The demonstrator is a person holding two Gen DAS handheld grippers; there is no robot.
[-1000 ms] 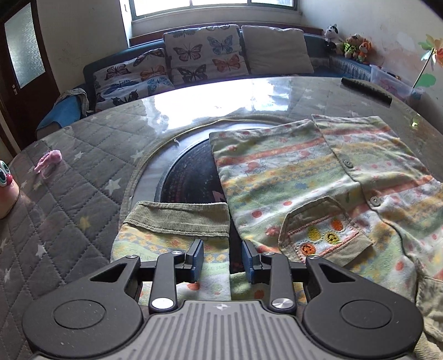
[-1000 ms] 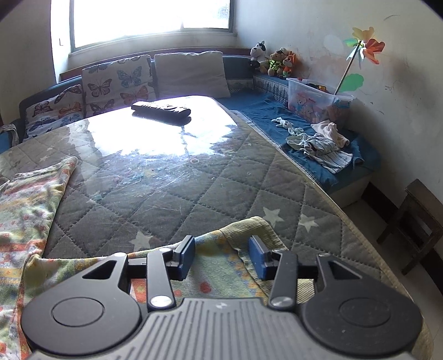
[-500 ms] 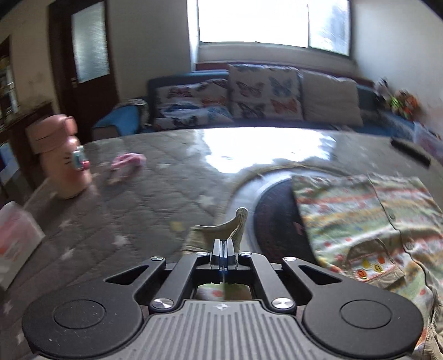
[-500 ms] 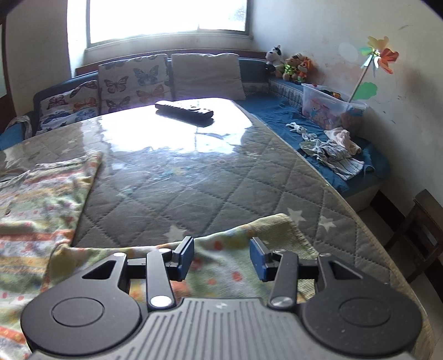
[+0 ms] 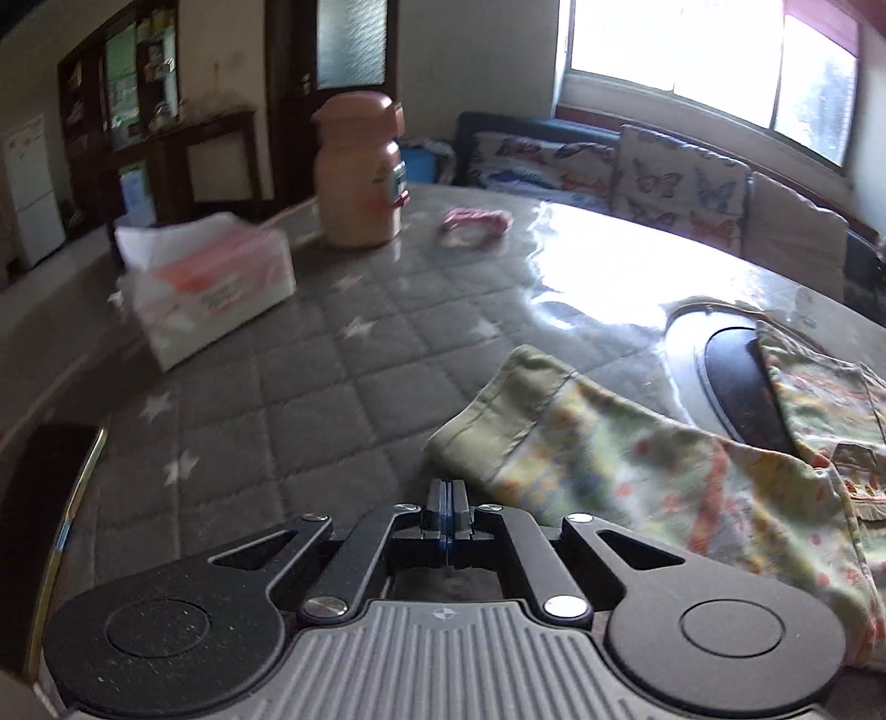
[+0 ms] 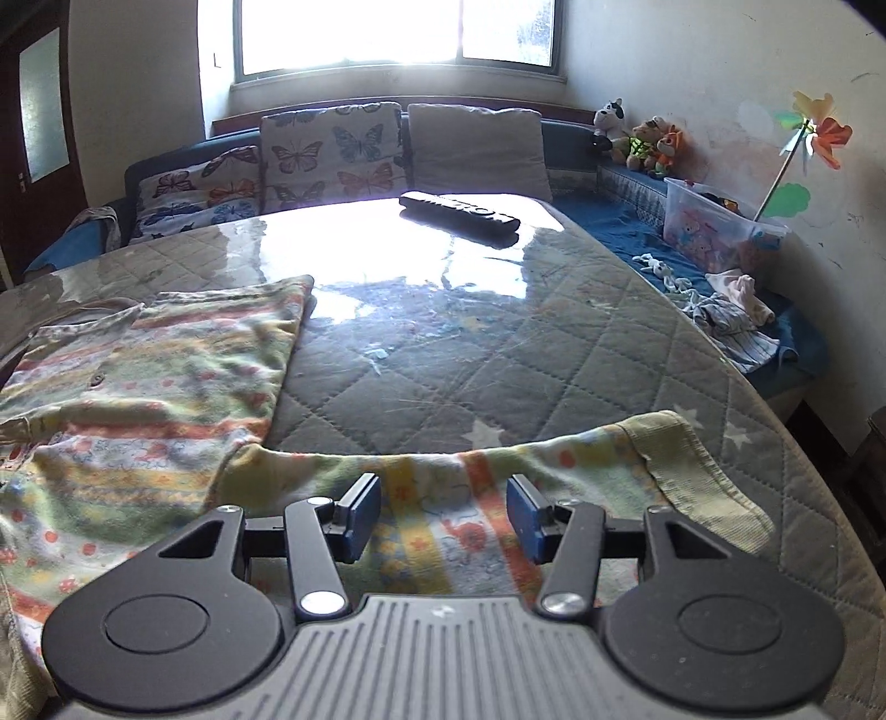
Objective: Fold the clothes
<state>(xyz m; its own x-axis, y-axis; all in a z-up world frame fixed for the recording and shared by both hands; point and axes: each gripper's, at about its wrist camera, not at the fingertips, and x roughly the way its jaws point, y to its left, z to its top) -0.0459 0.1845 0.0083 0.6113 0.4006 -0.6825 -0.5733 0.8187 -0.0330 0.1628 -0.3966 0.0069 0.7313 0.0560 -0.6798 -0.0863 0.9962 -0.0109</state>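
Right wrist: patterned sleeve flat beneath the right tool, jaws apart.

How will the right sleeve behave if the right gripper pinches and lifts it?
Likely floppy: the sleeve lies flat and wrinkled on the table, so it should drape off the right gripper. Probably light, thin cloth. Being attached to the shirt, it may drag the body along.

You face a bright window above a blue sofa with butterfly cushions; a dark wooden door stands left.
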